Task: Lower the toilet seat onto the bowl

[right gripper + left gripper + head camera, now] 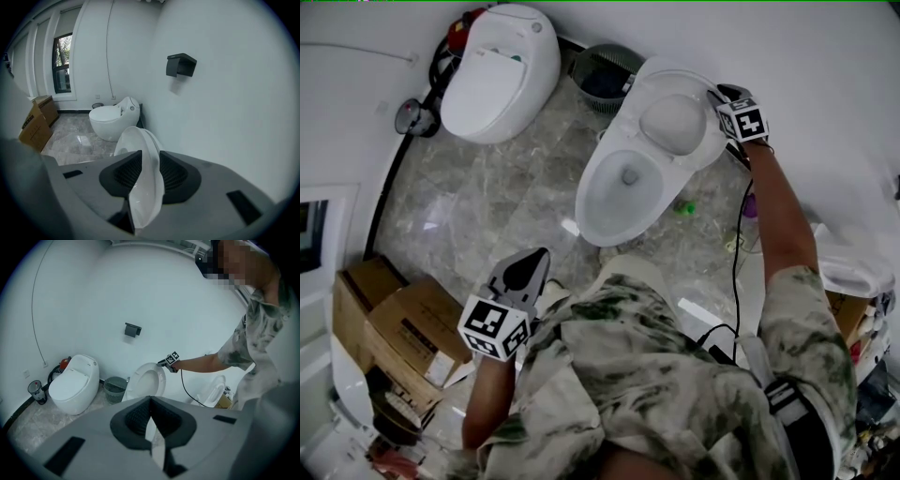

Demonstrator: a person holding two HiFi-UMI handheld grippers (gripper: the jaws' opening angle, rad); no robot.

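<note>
The right hand-held gripper (722,96) has its jaws spread astride the top rim of the one raised toilet seat (673,122), which stands upright behind the open bowl (623,192) just below. The left hand-held gripper (530,267), jaws together and empty, hangs well apart from that bowl. Beyond it sit one closed toilet (502,70) and one mesh basket (605,75), and two cardboard boxes (412,333) lie to its left.

2 toilets (595,211) (502,75) (a possible 3rd at right), 2 grippers (539,255) (718,94), 2 cardboard boxes (412,328) (361,286), 1 wastebasket (605,75).
</note>
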